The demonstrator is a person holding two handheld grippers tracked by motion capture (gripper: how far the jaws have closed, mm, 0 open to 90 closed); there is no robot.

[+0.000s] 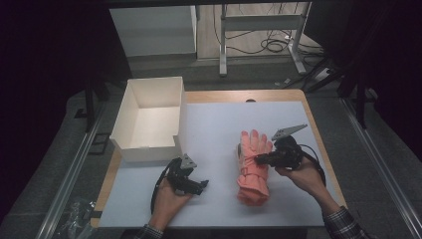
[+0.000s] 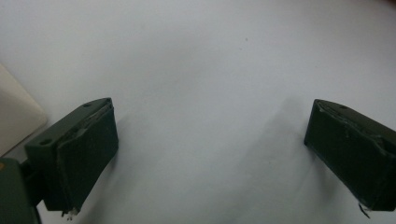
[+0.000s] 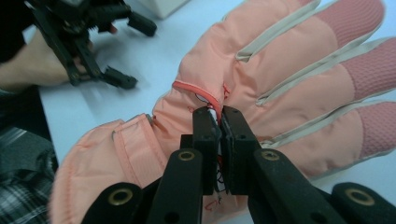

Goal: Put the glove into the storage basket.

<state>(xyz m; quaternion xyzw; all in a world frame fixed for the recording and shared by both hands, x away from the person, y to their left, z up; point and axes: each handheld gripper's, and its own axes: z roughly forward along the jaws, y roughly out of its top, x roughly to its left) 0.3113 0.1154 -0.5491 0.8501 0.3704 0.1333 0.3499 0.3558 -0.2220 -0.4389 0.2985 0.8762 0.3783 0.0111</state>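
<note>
A salmon-pink padded glove [image 1: 253, 172] lies flat on the white mat, fingers pointing away from the person. My right gripper [image 1: 259, 158] comes in from the right over the back of the glove. In the right gripper view its jaws are shut on a pinch of the glove [image 3: 280, 70] fabric with a small white tag, at the gripper's tips [image 3: 219, 114]. My left gripper [image 1: 203, 185] rests low on the mat to the left of the glove, apart from it. Its jaws [image 2: 210, 126] stand wide open over bare mat with nothing between them.
An open white cardboard box [image 1: 122, 115] with nothing visible inside sits at the table's back left, just beyond the left gripper. The white mat [image 1: 214, 134] covers most of the wooden table [image 1: 278, 94]. Table legs and cables lie on the floor beyond the far edge.
</note>
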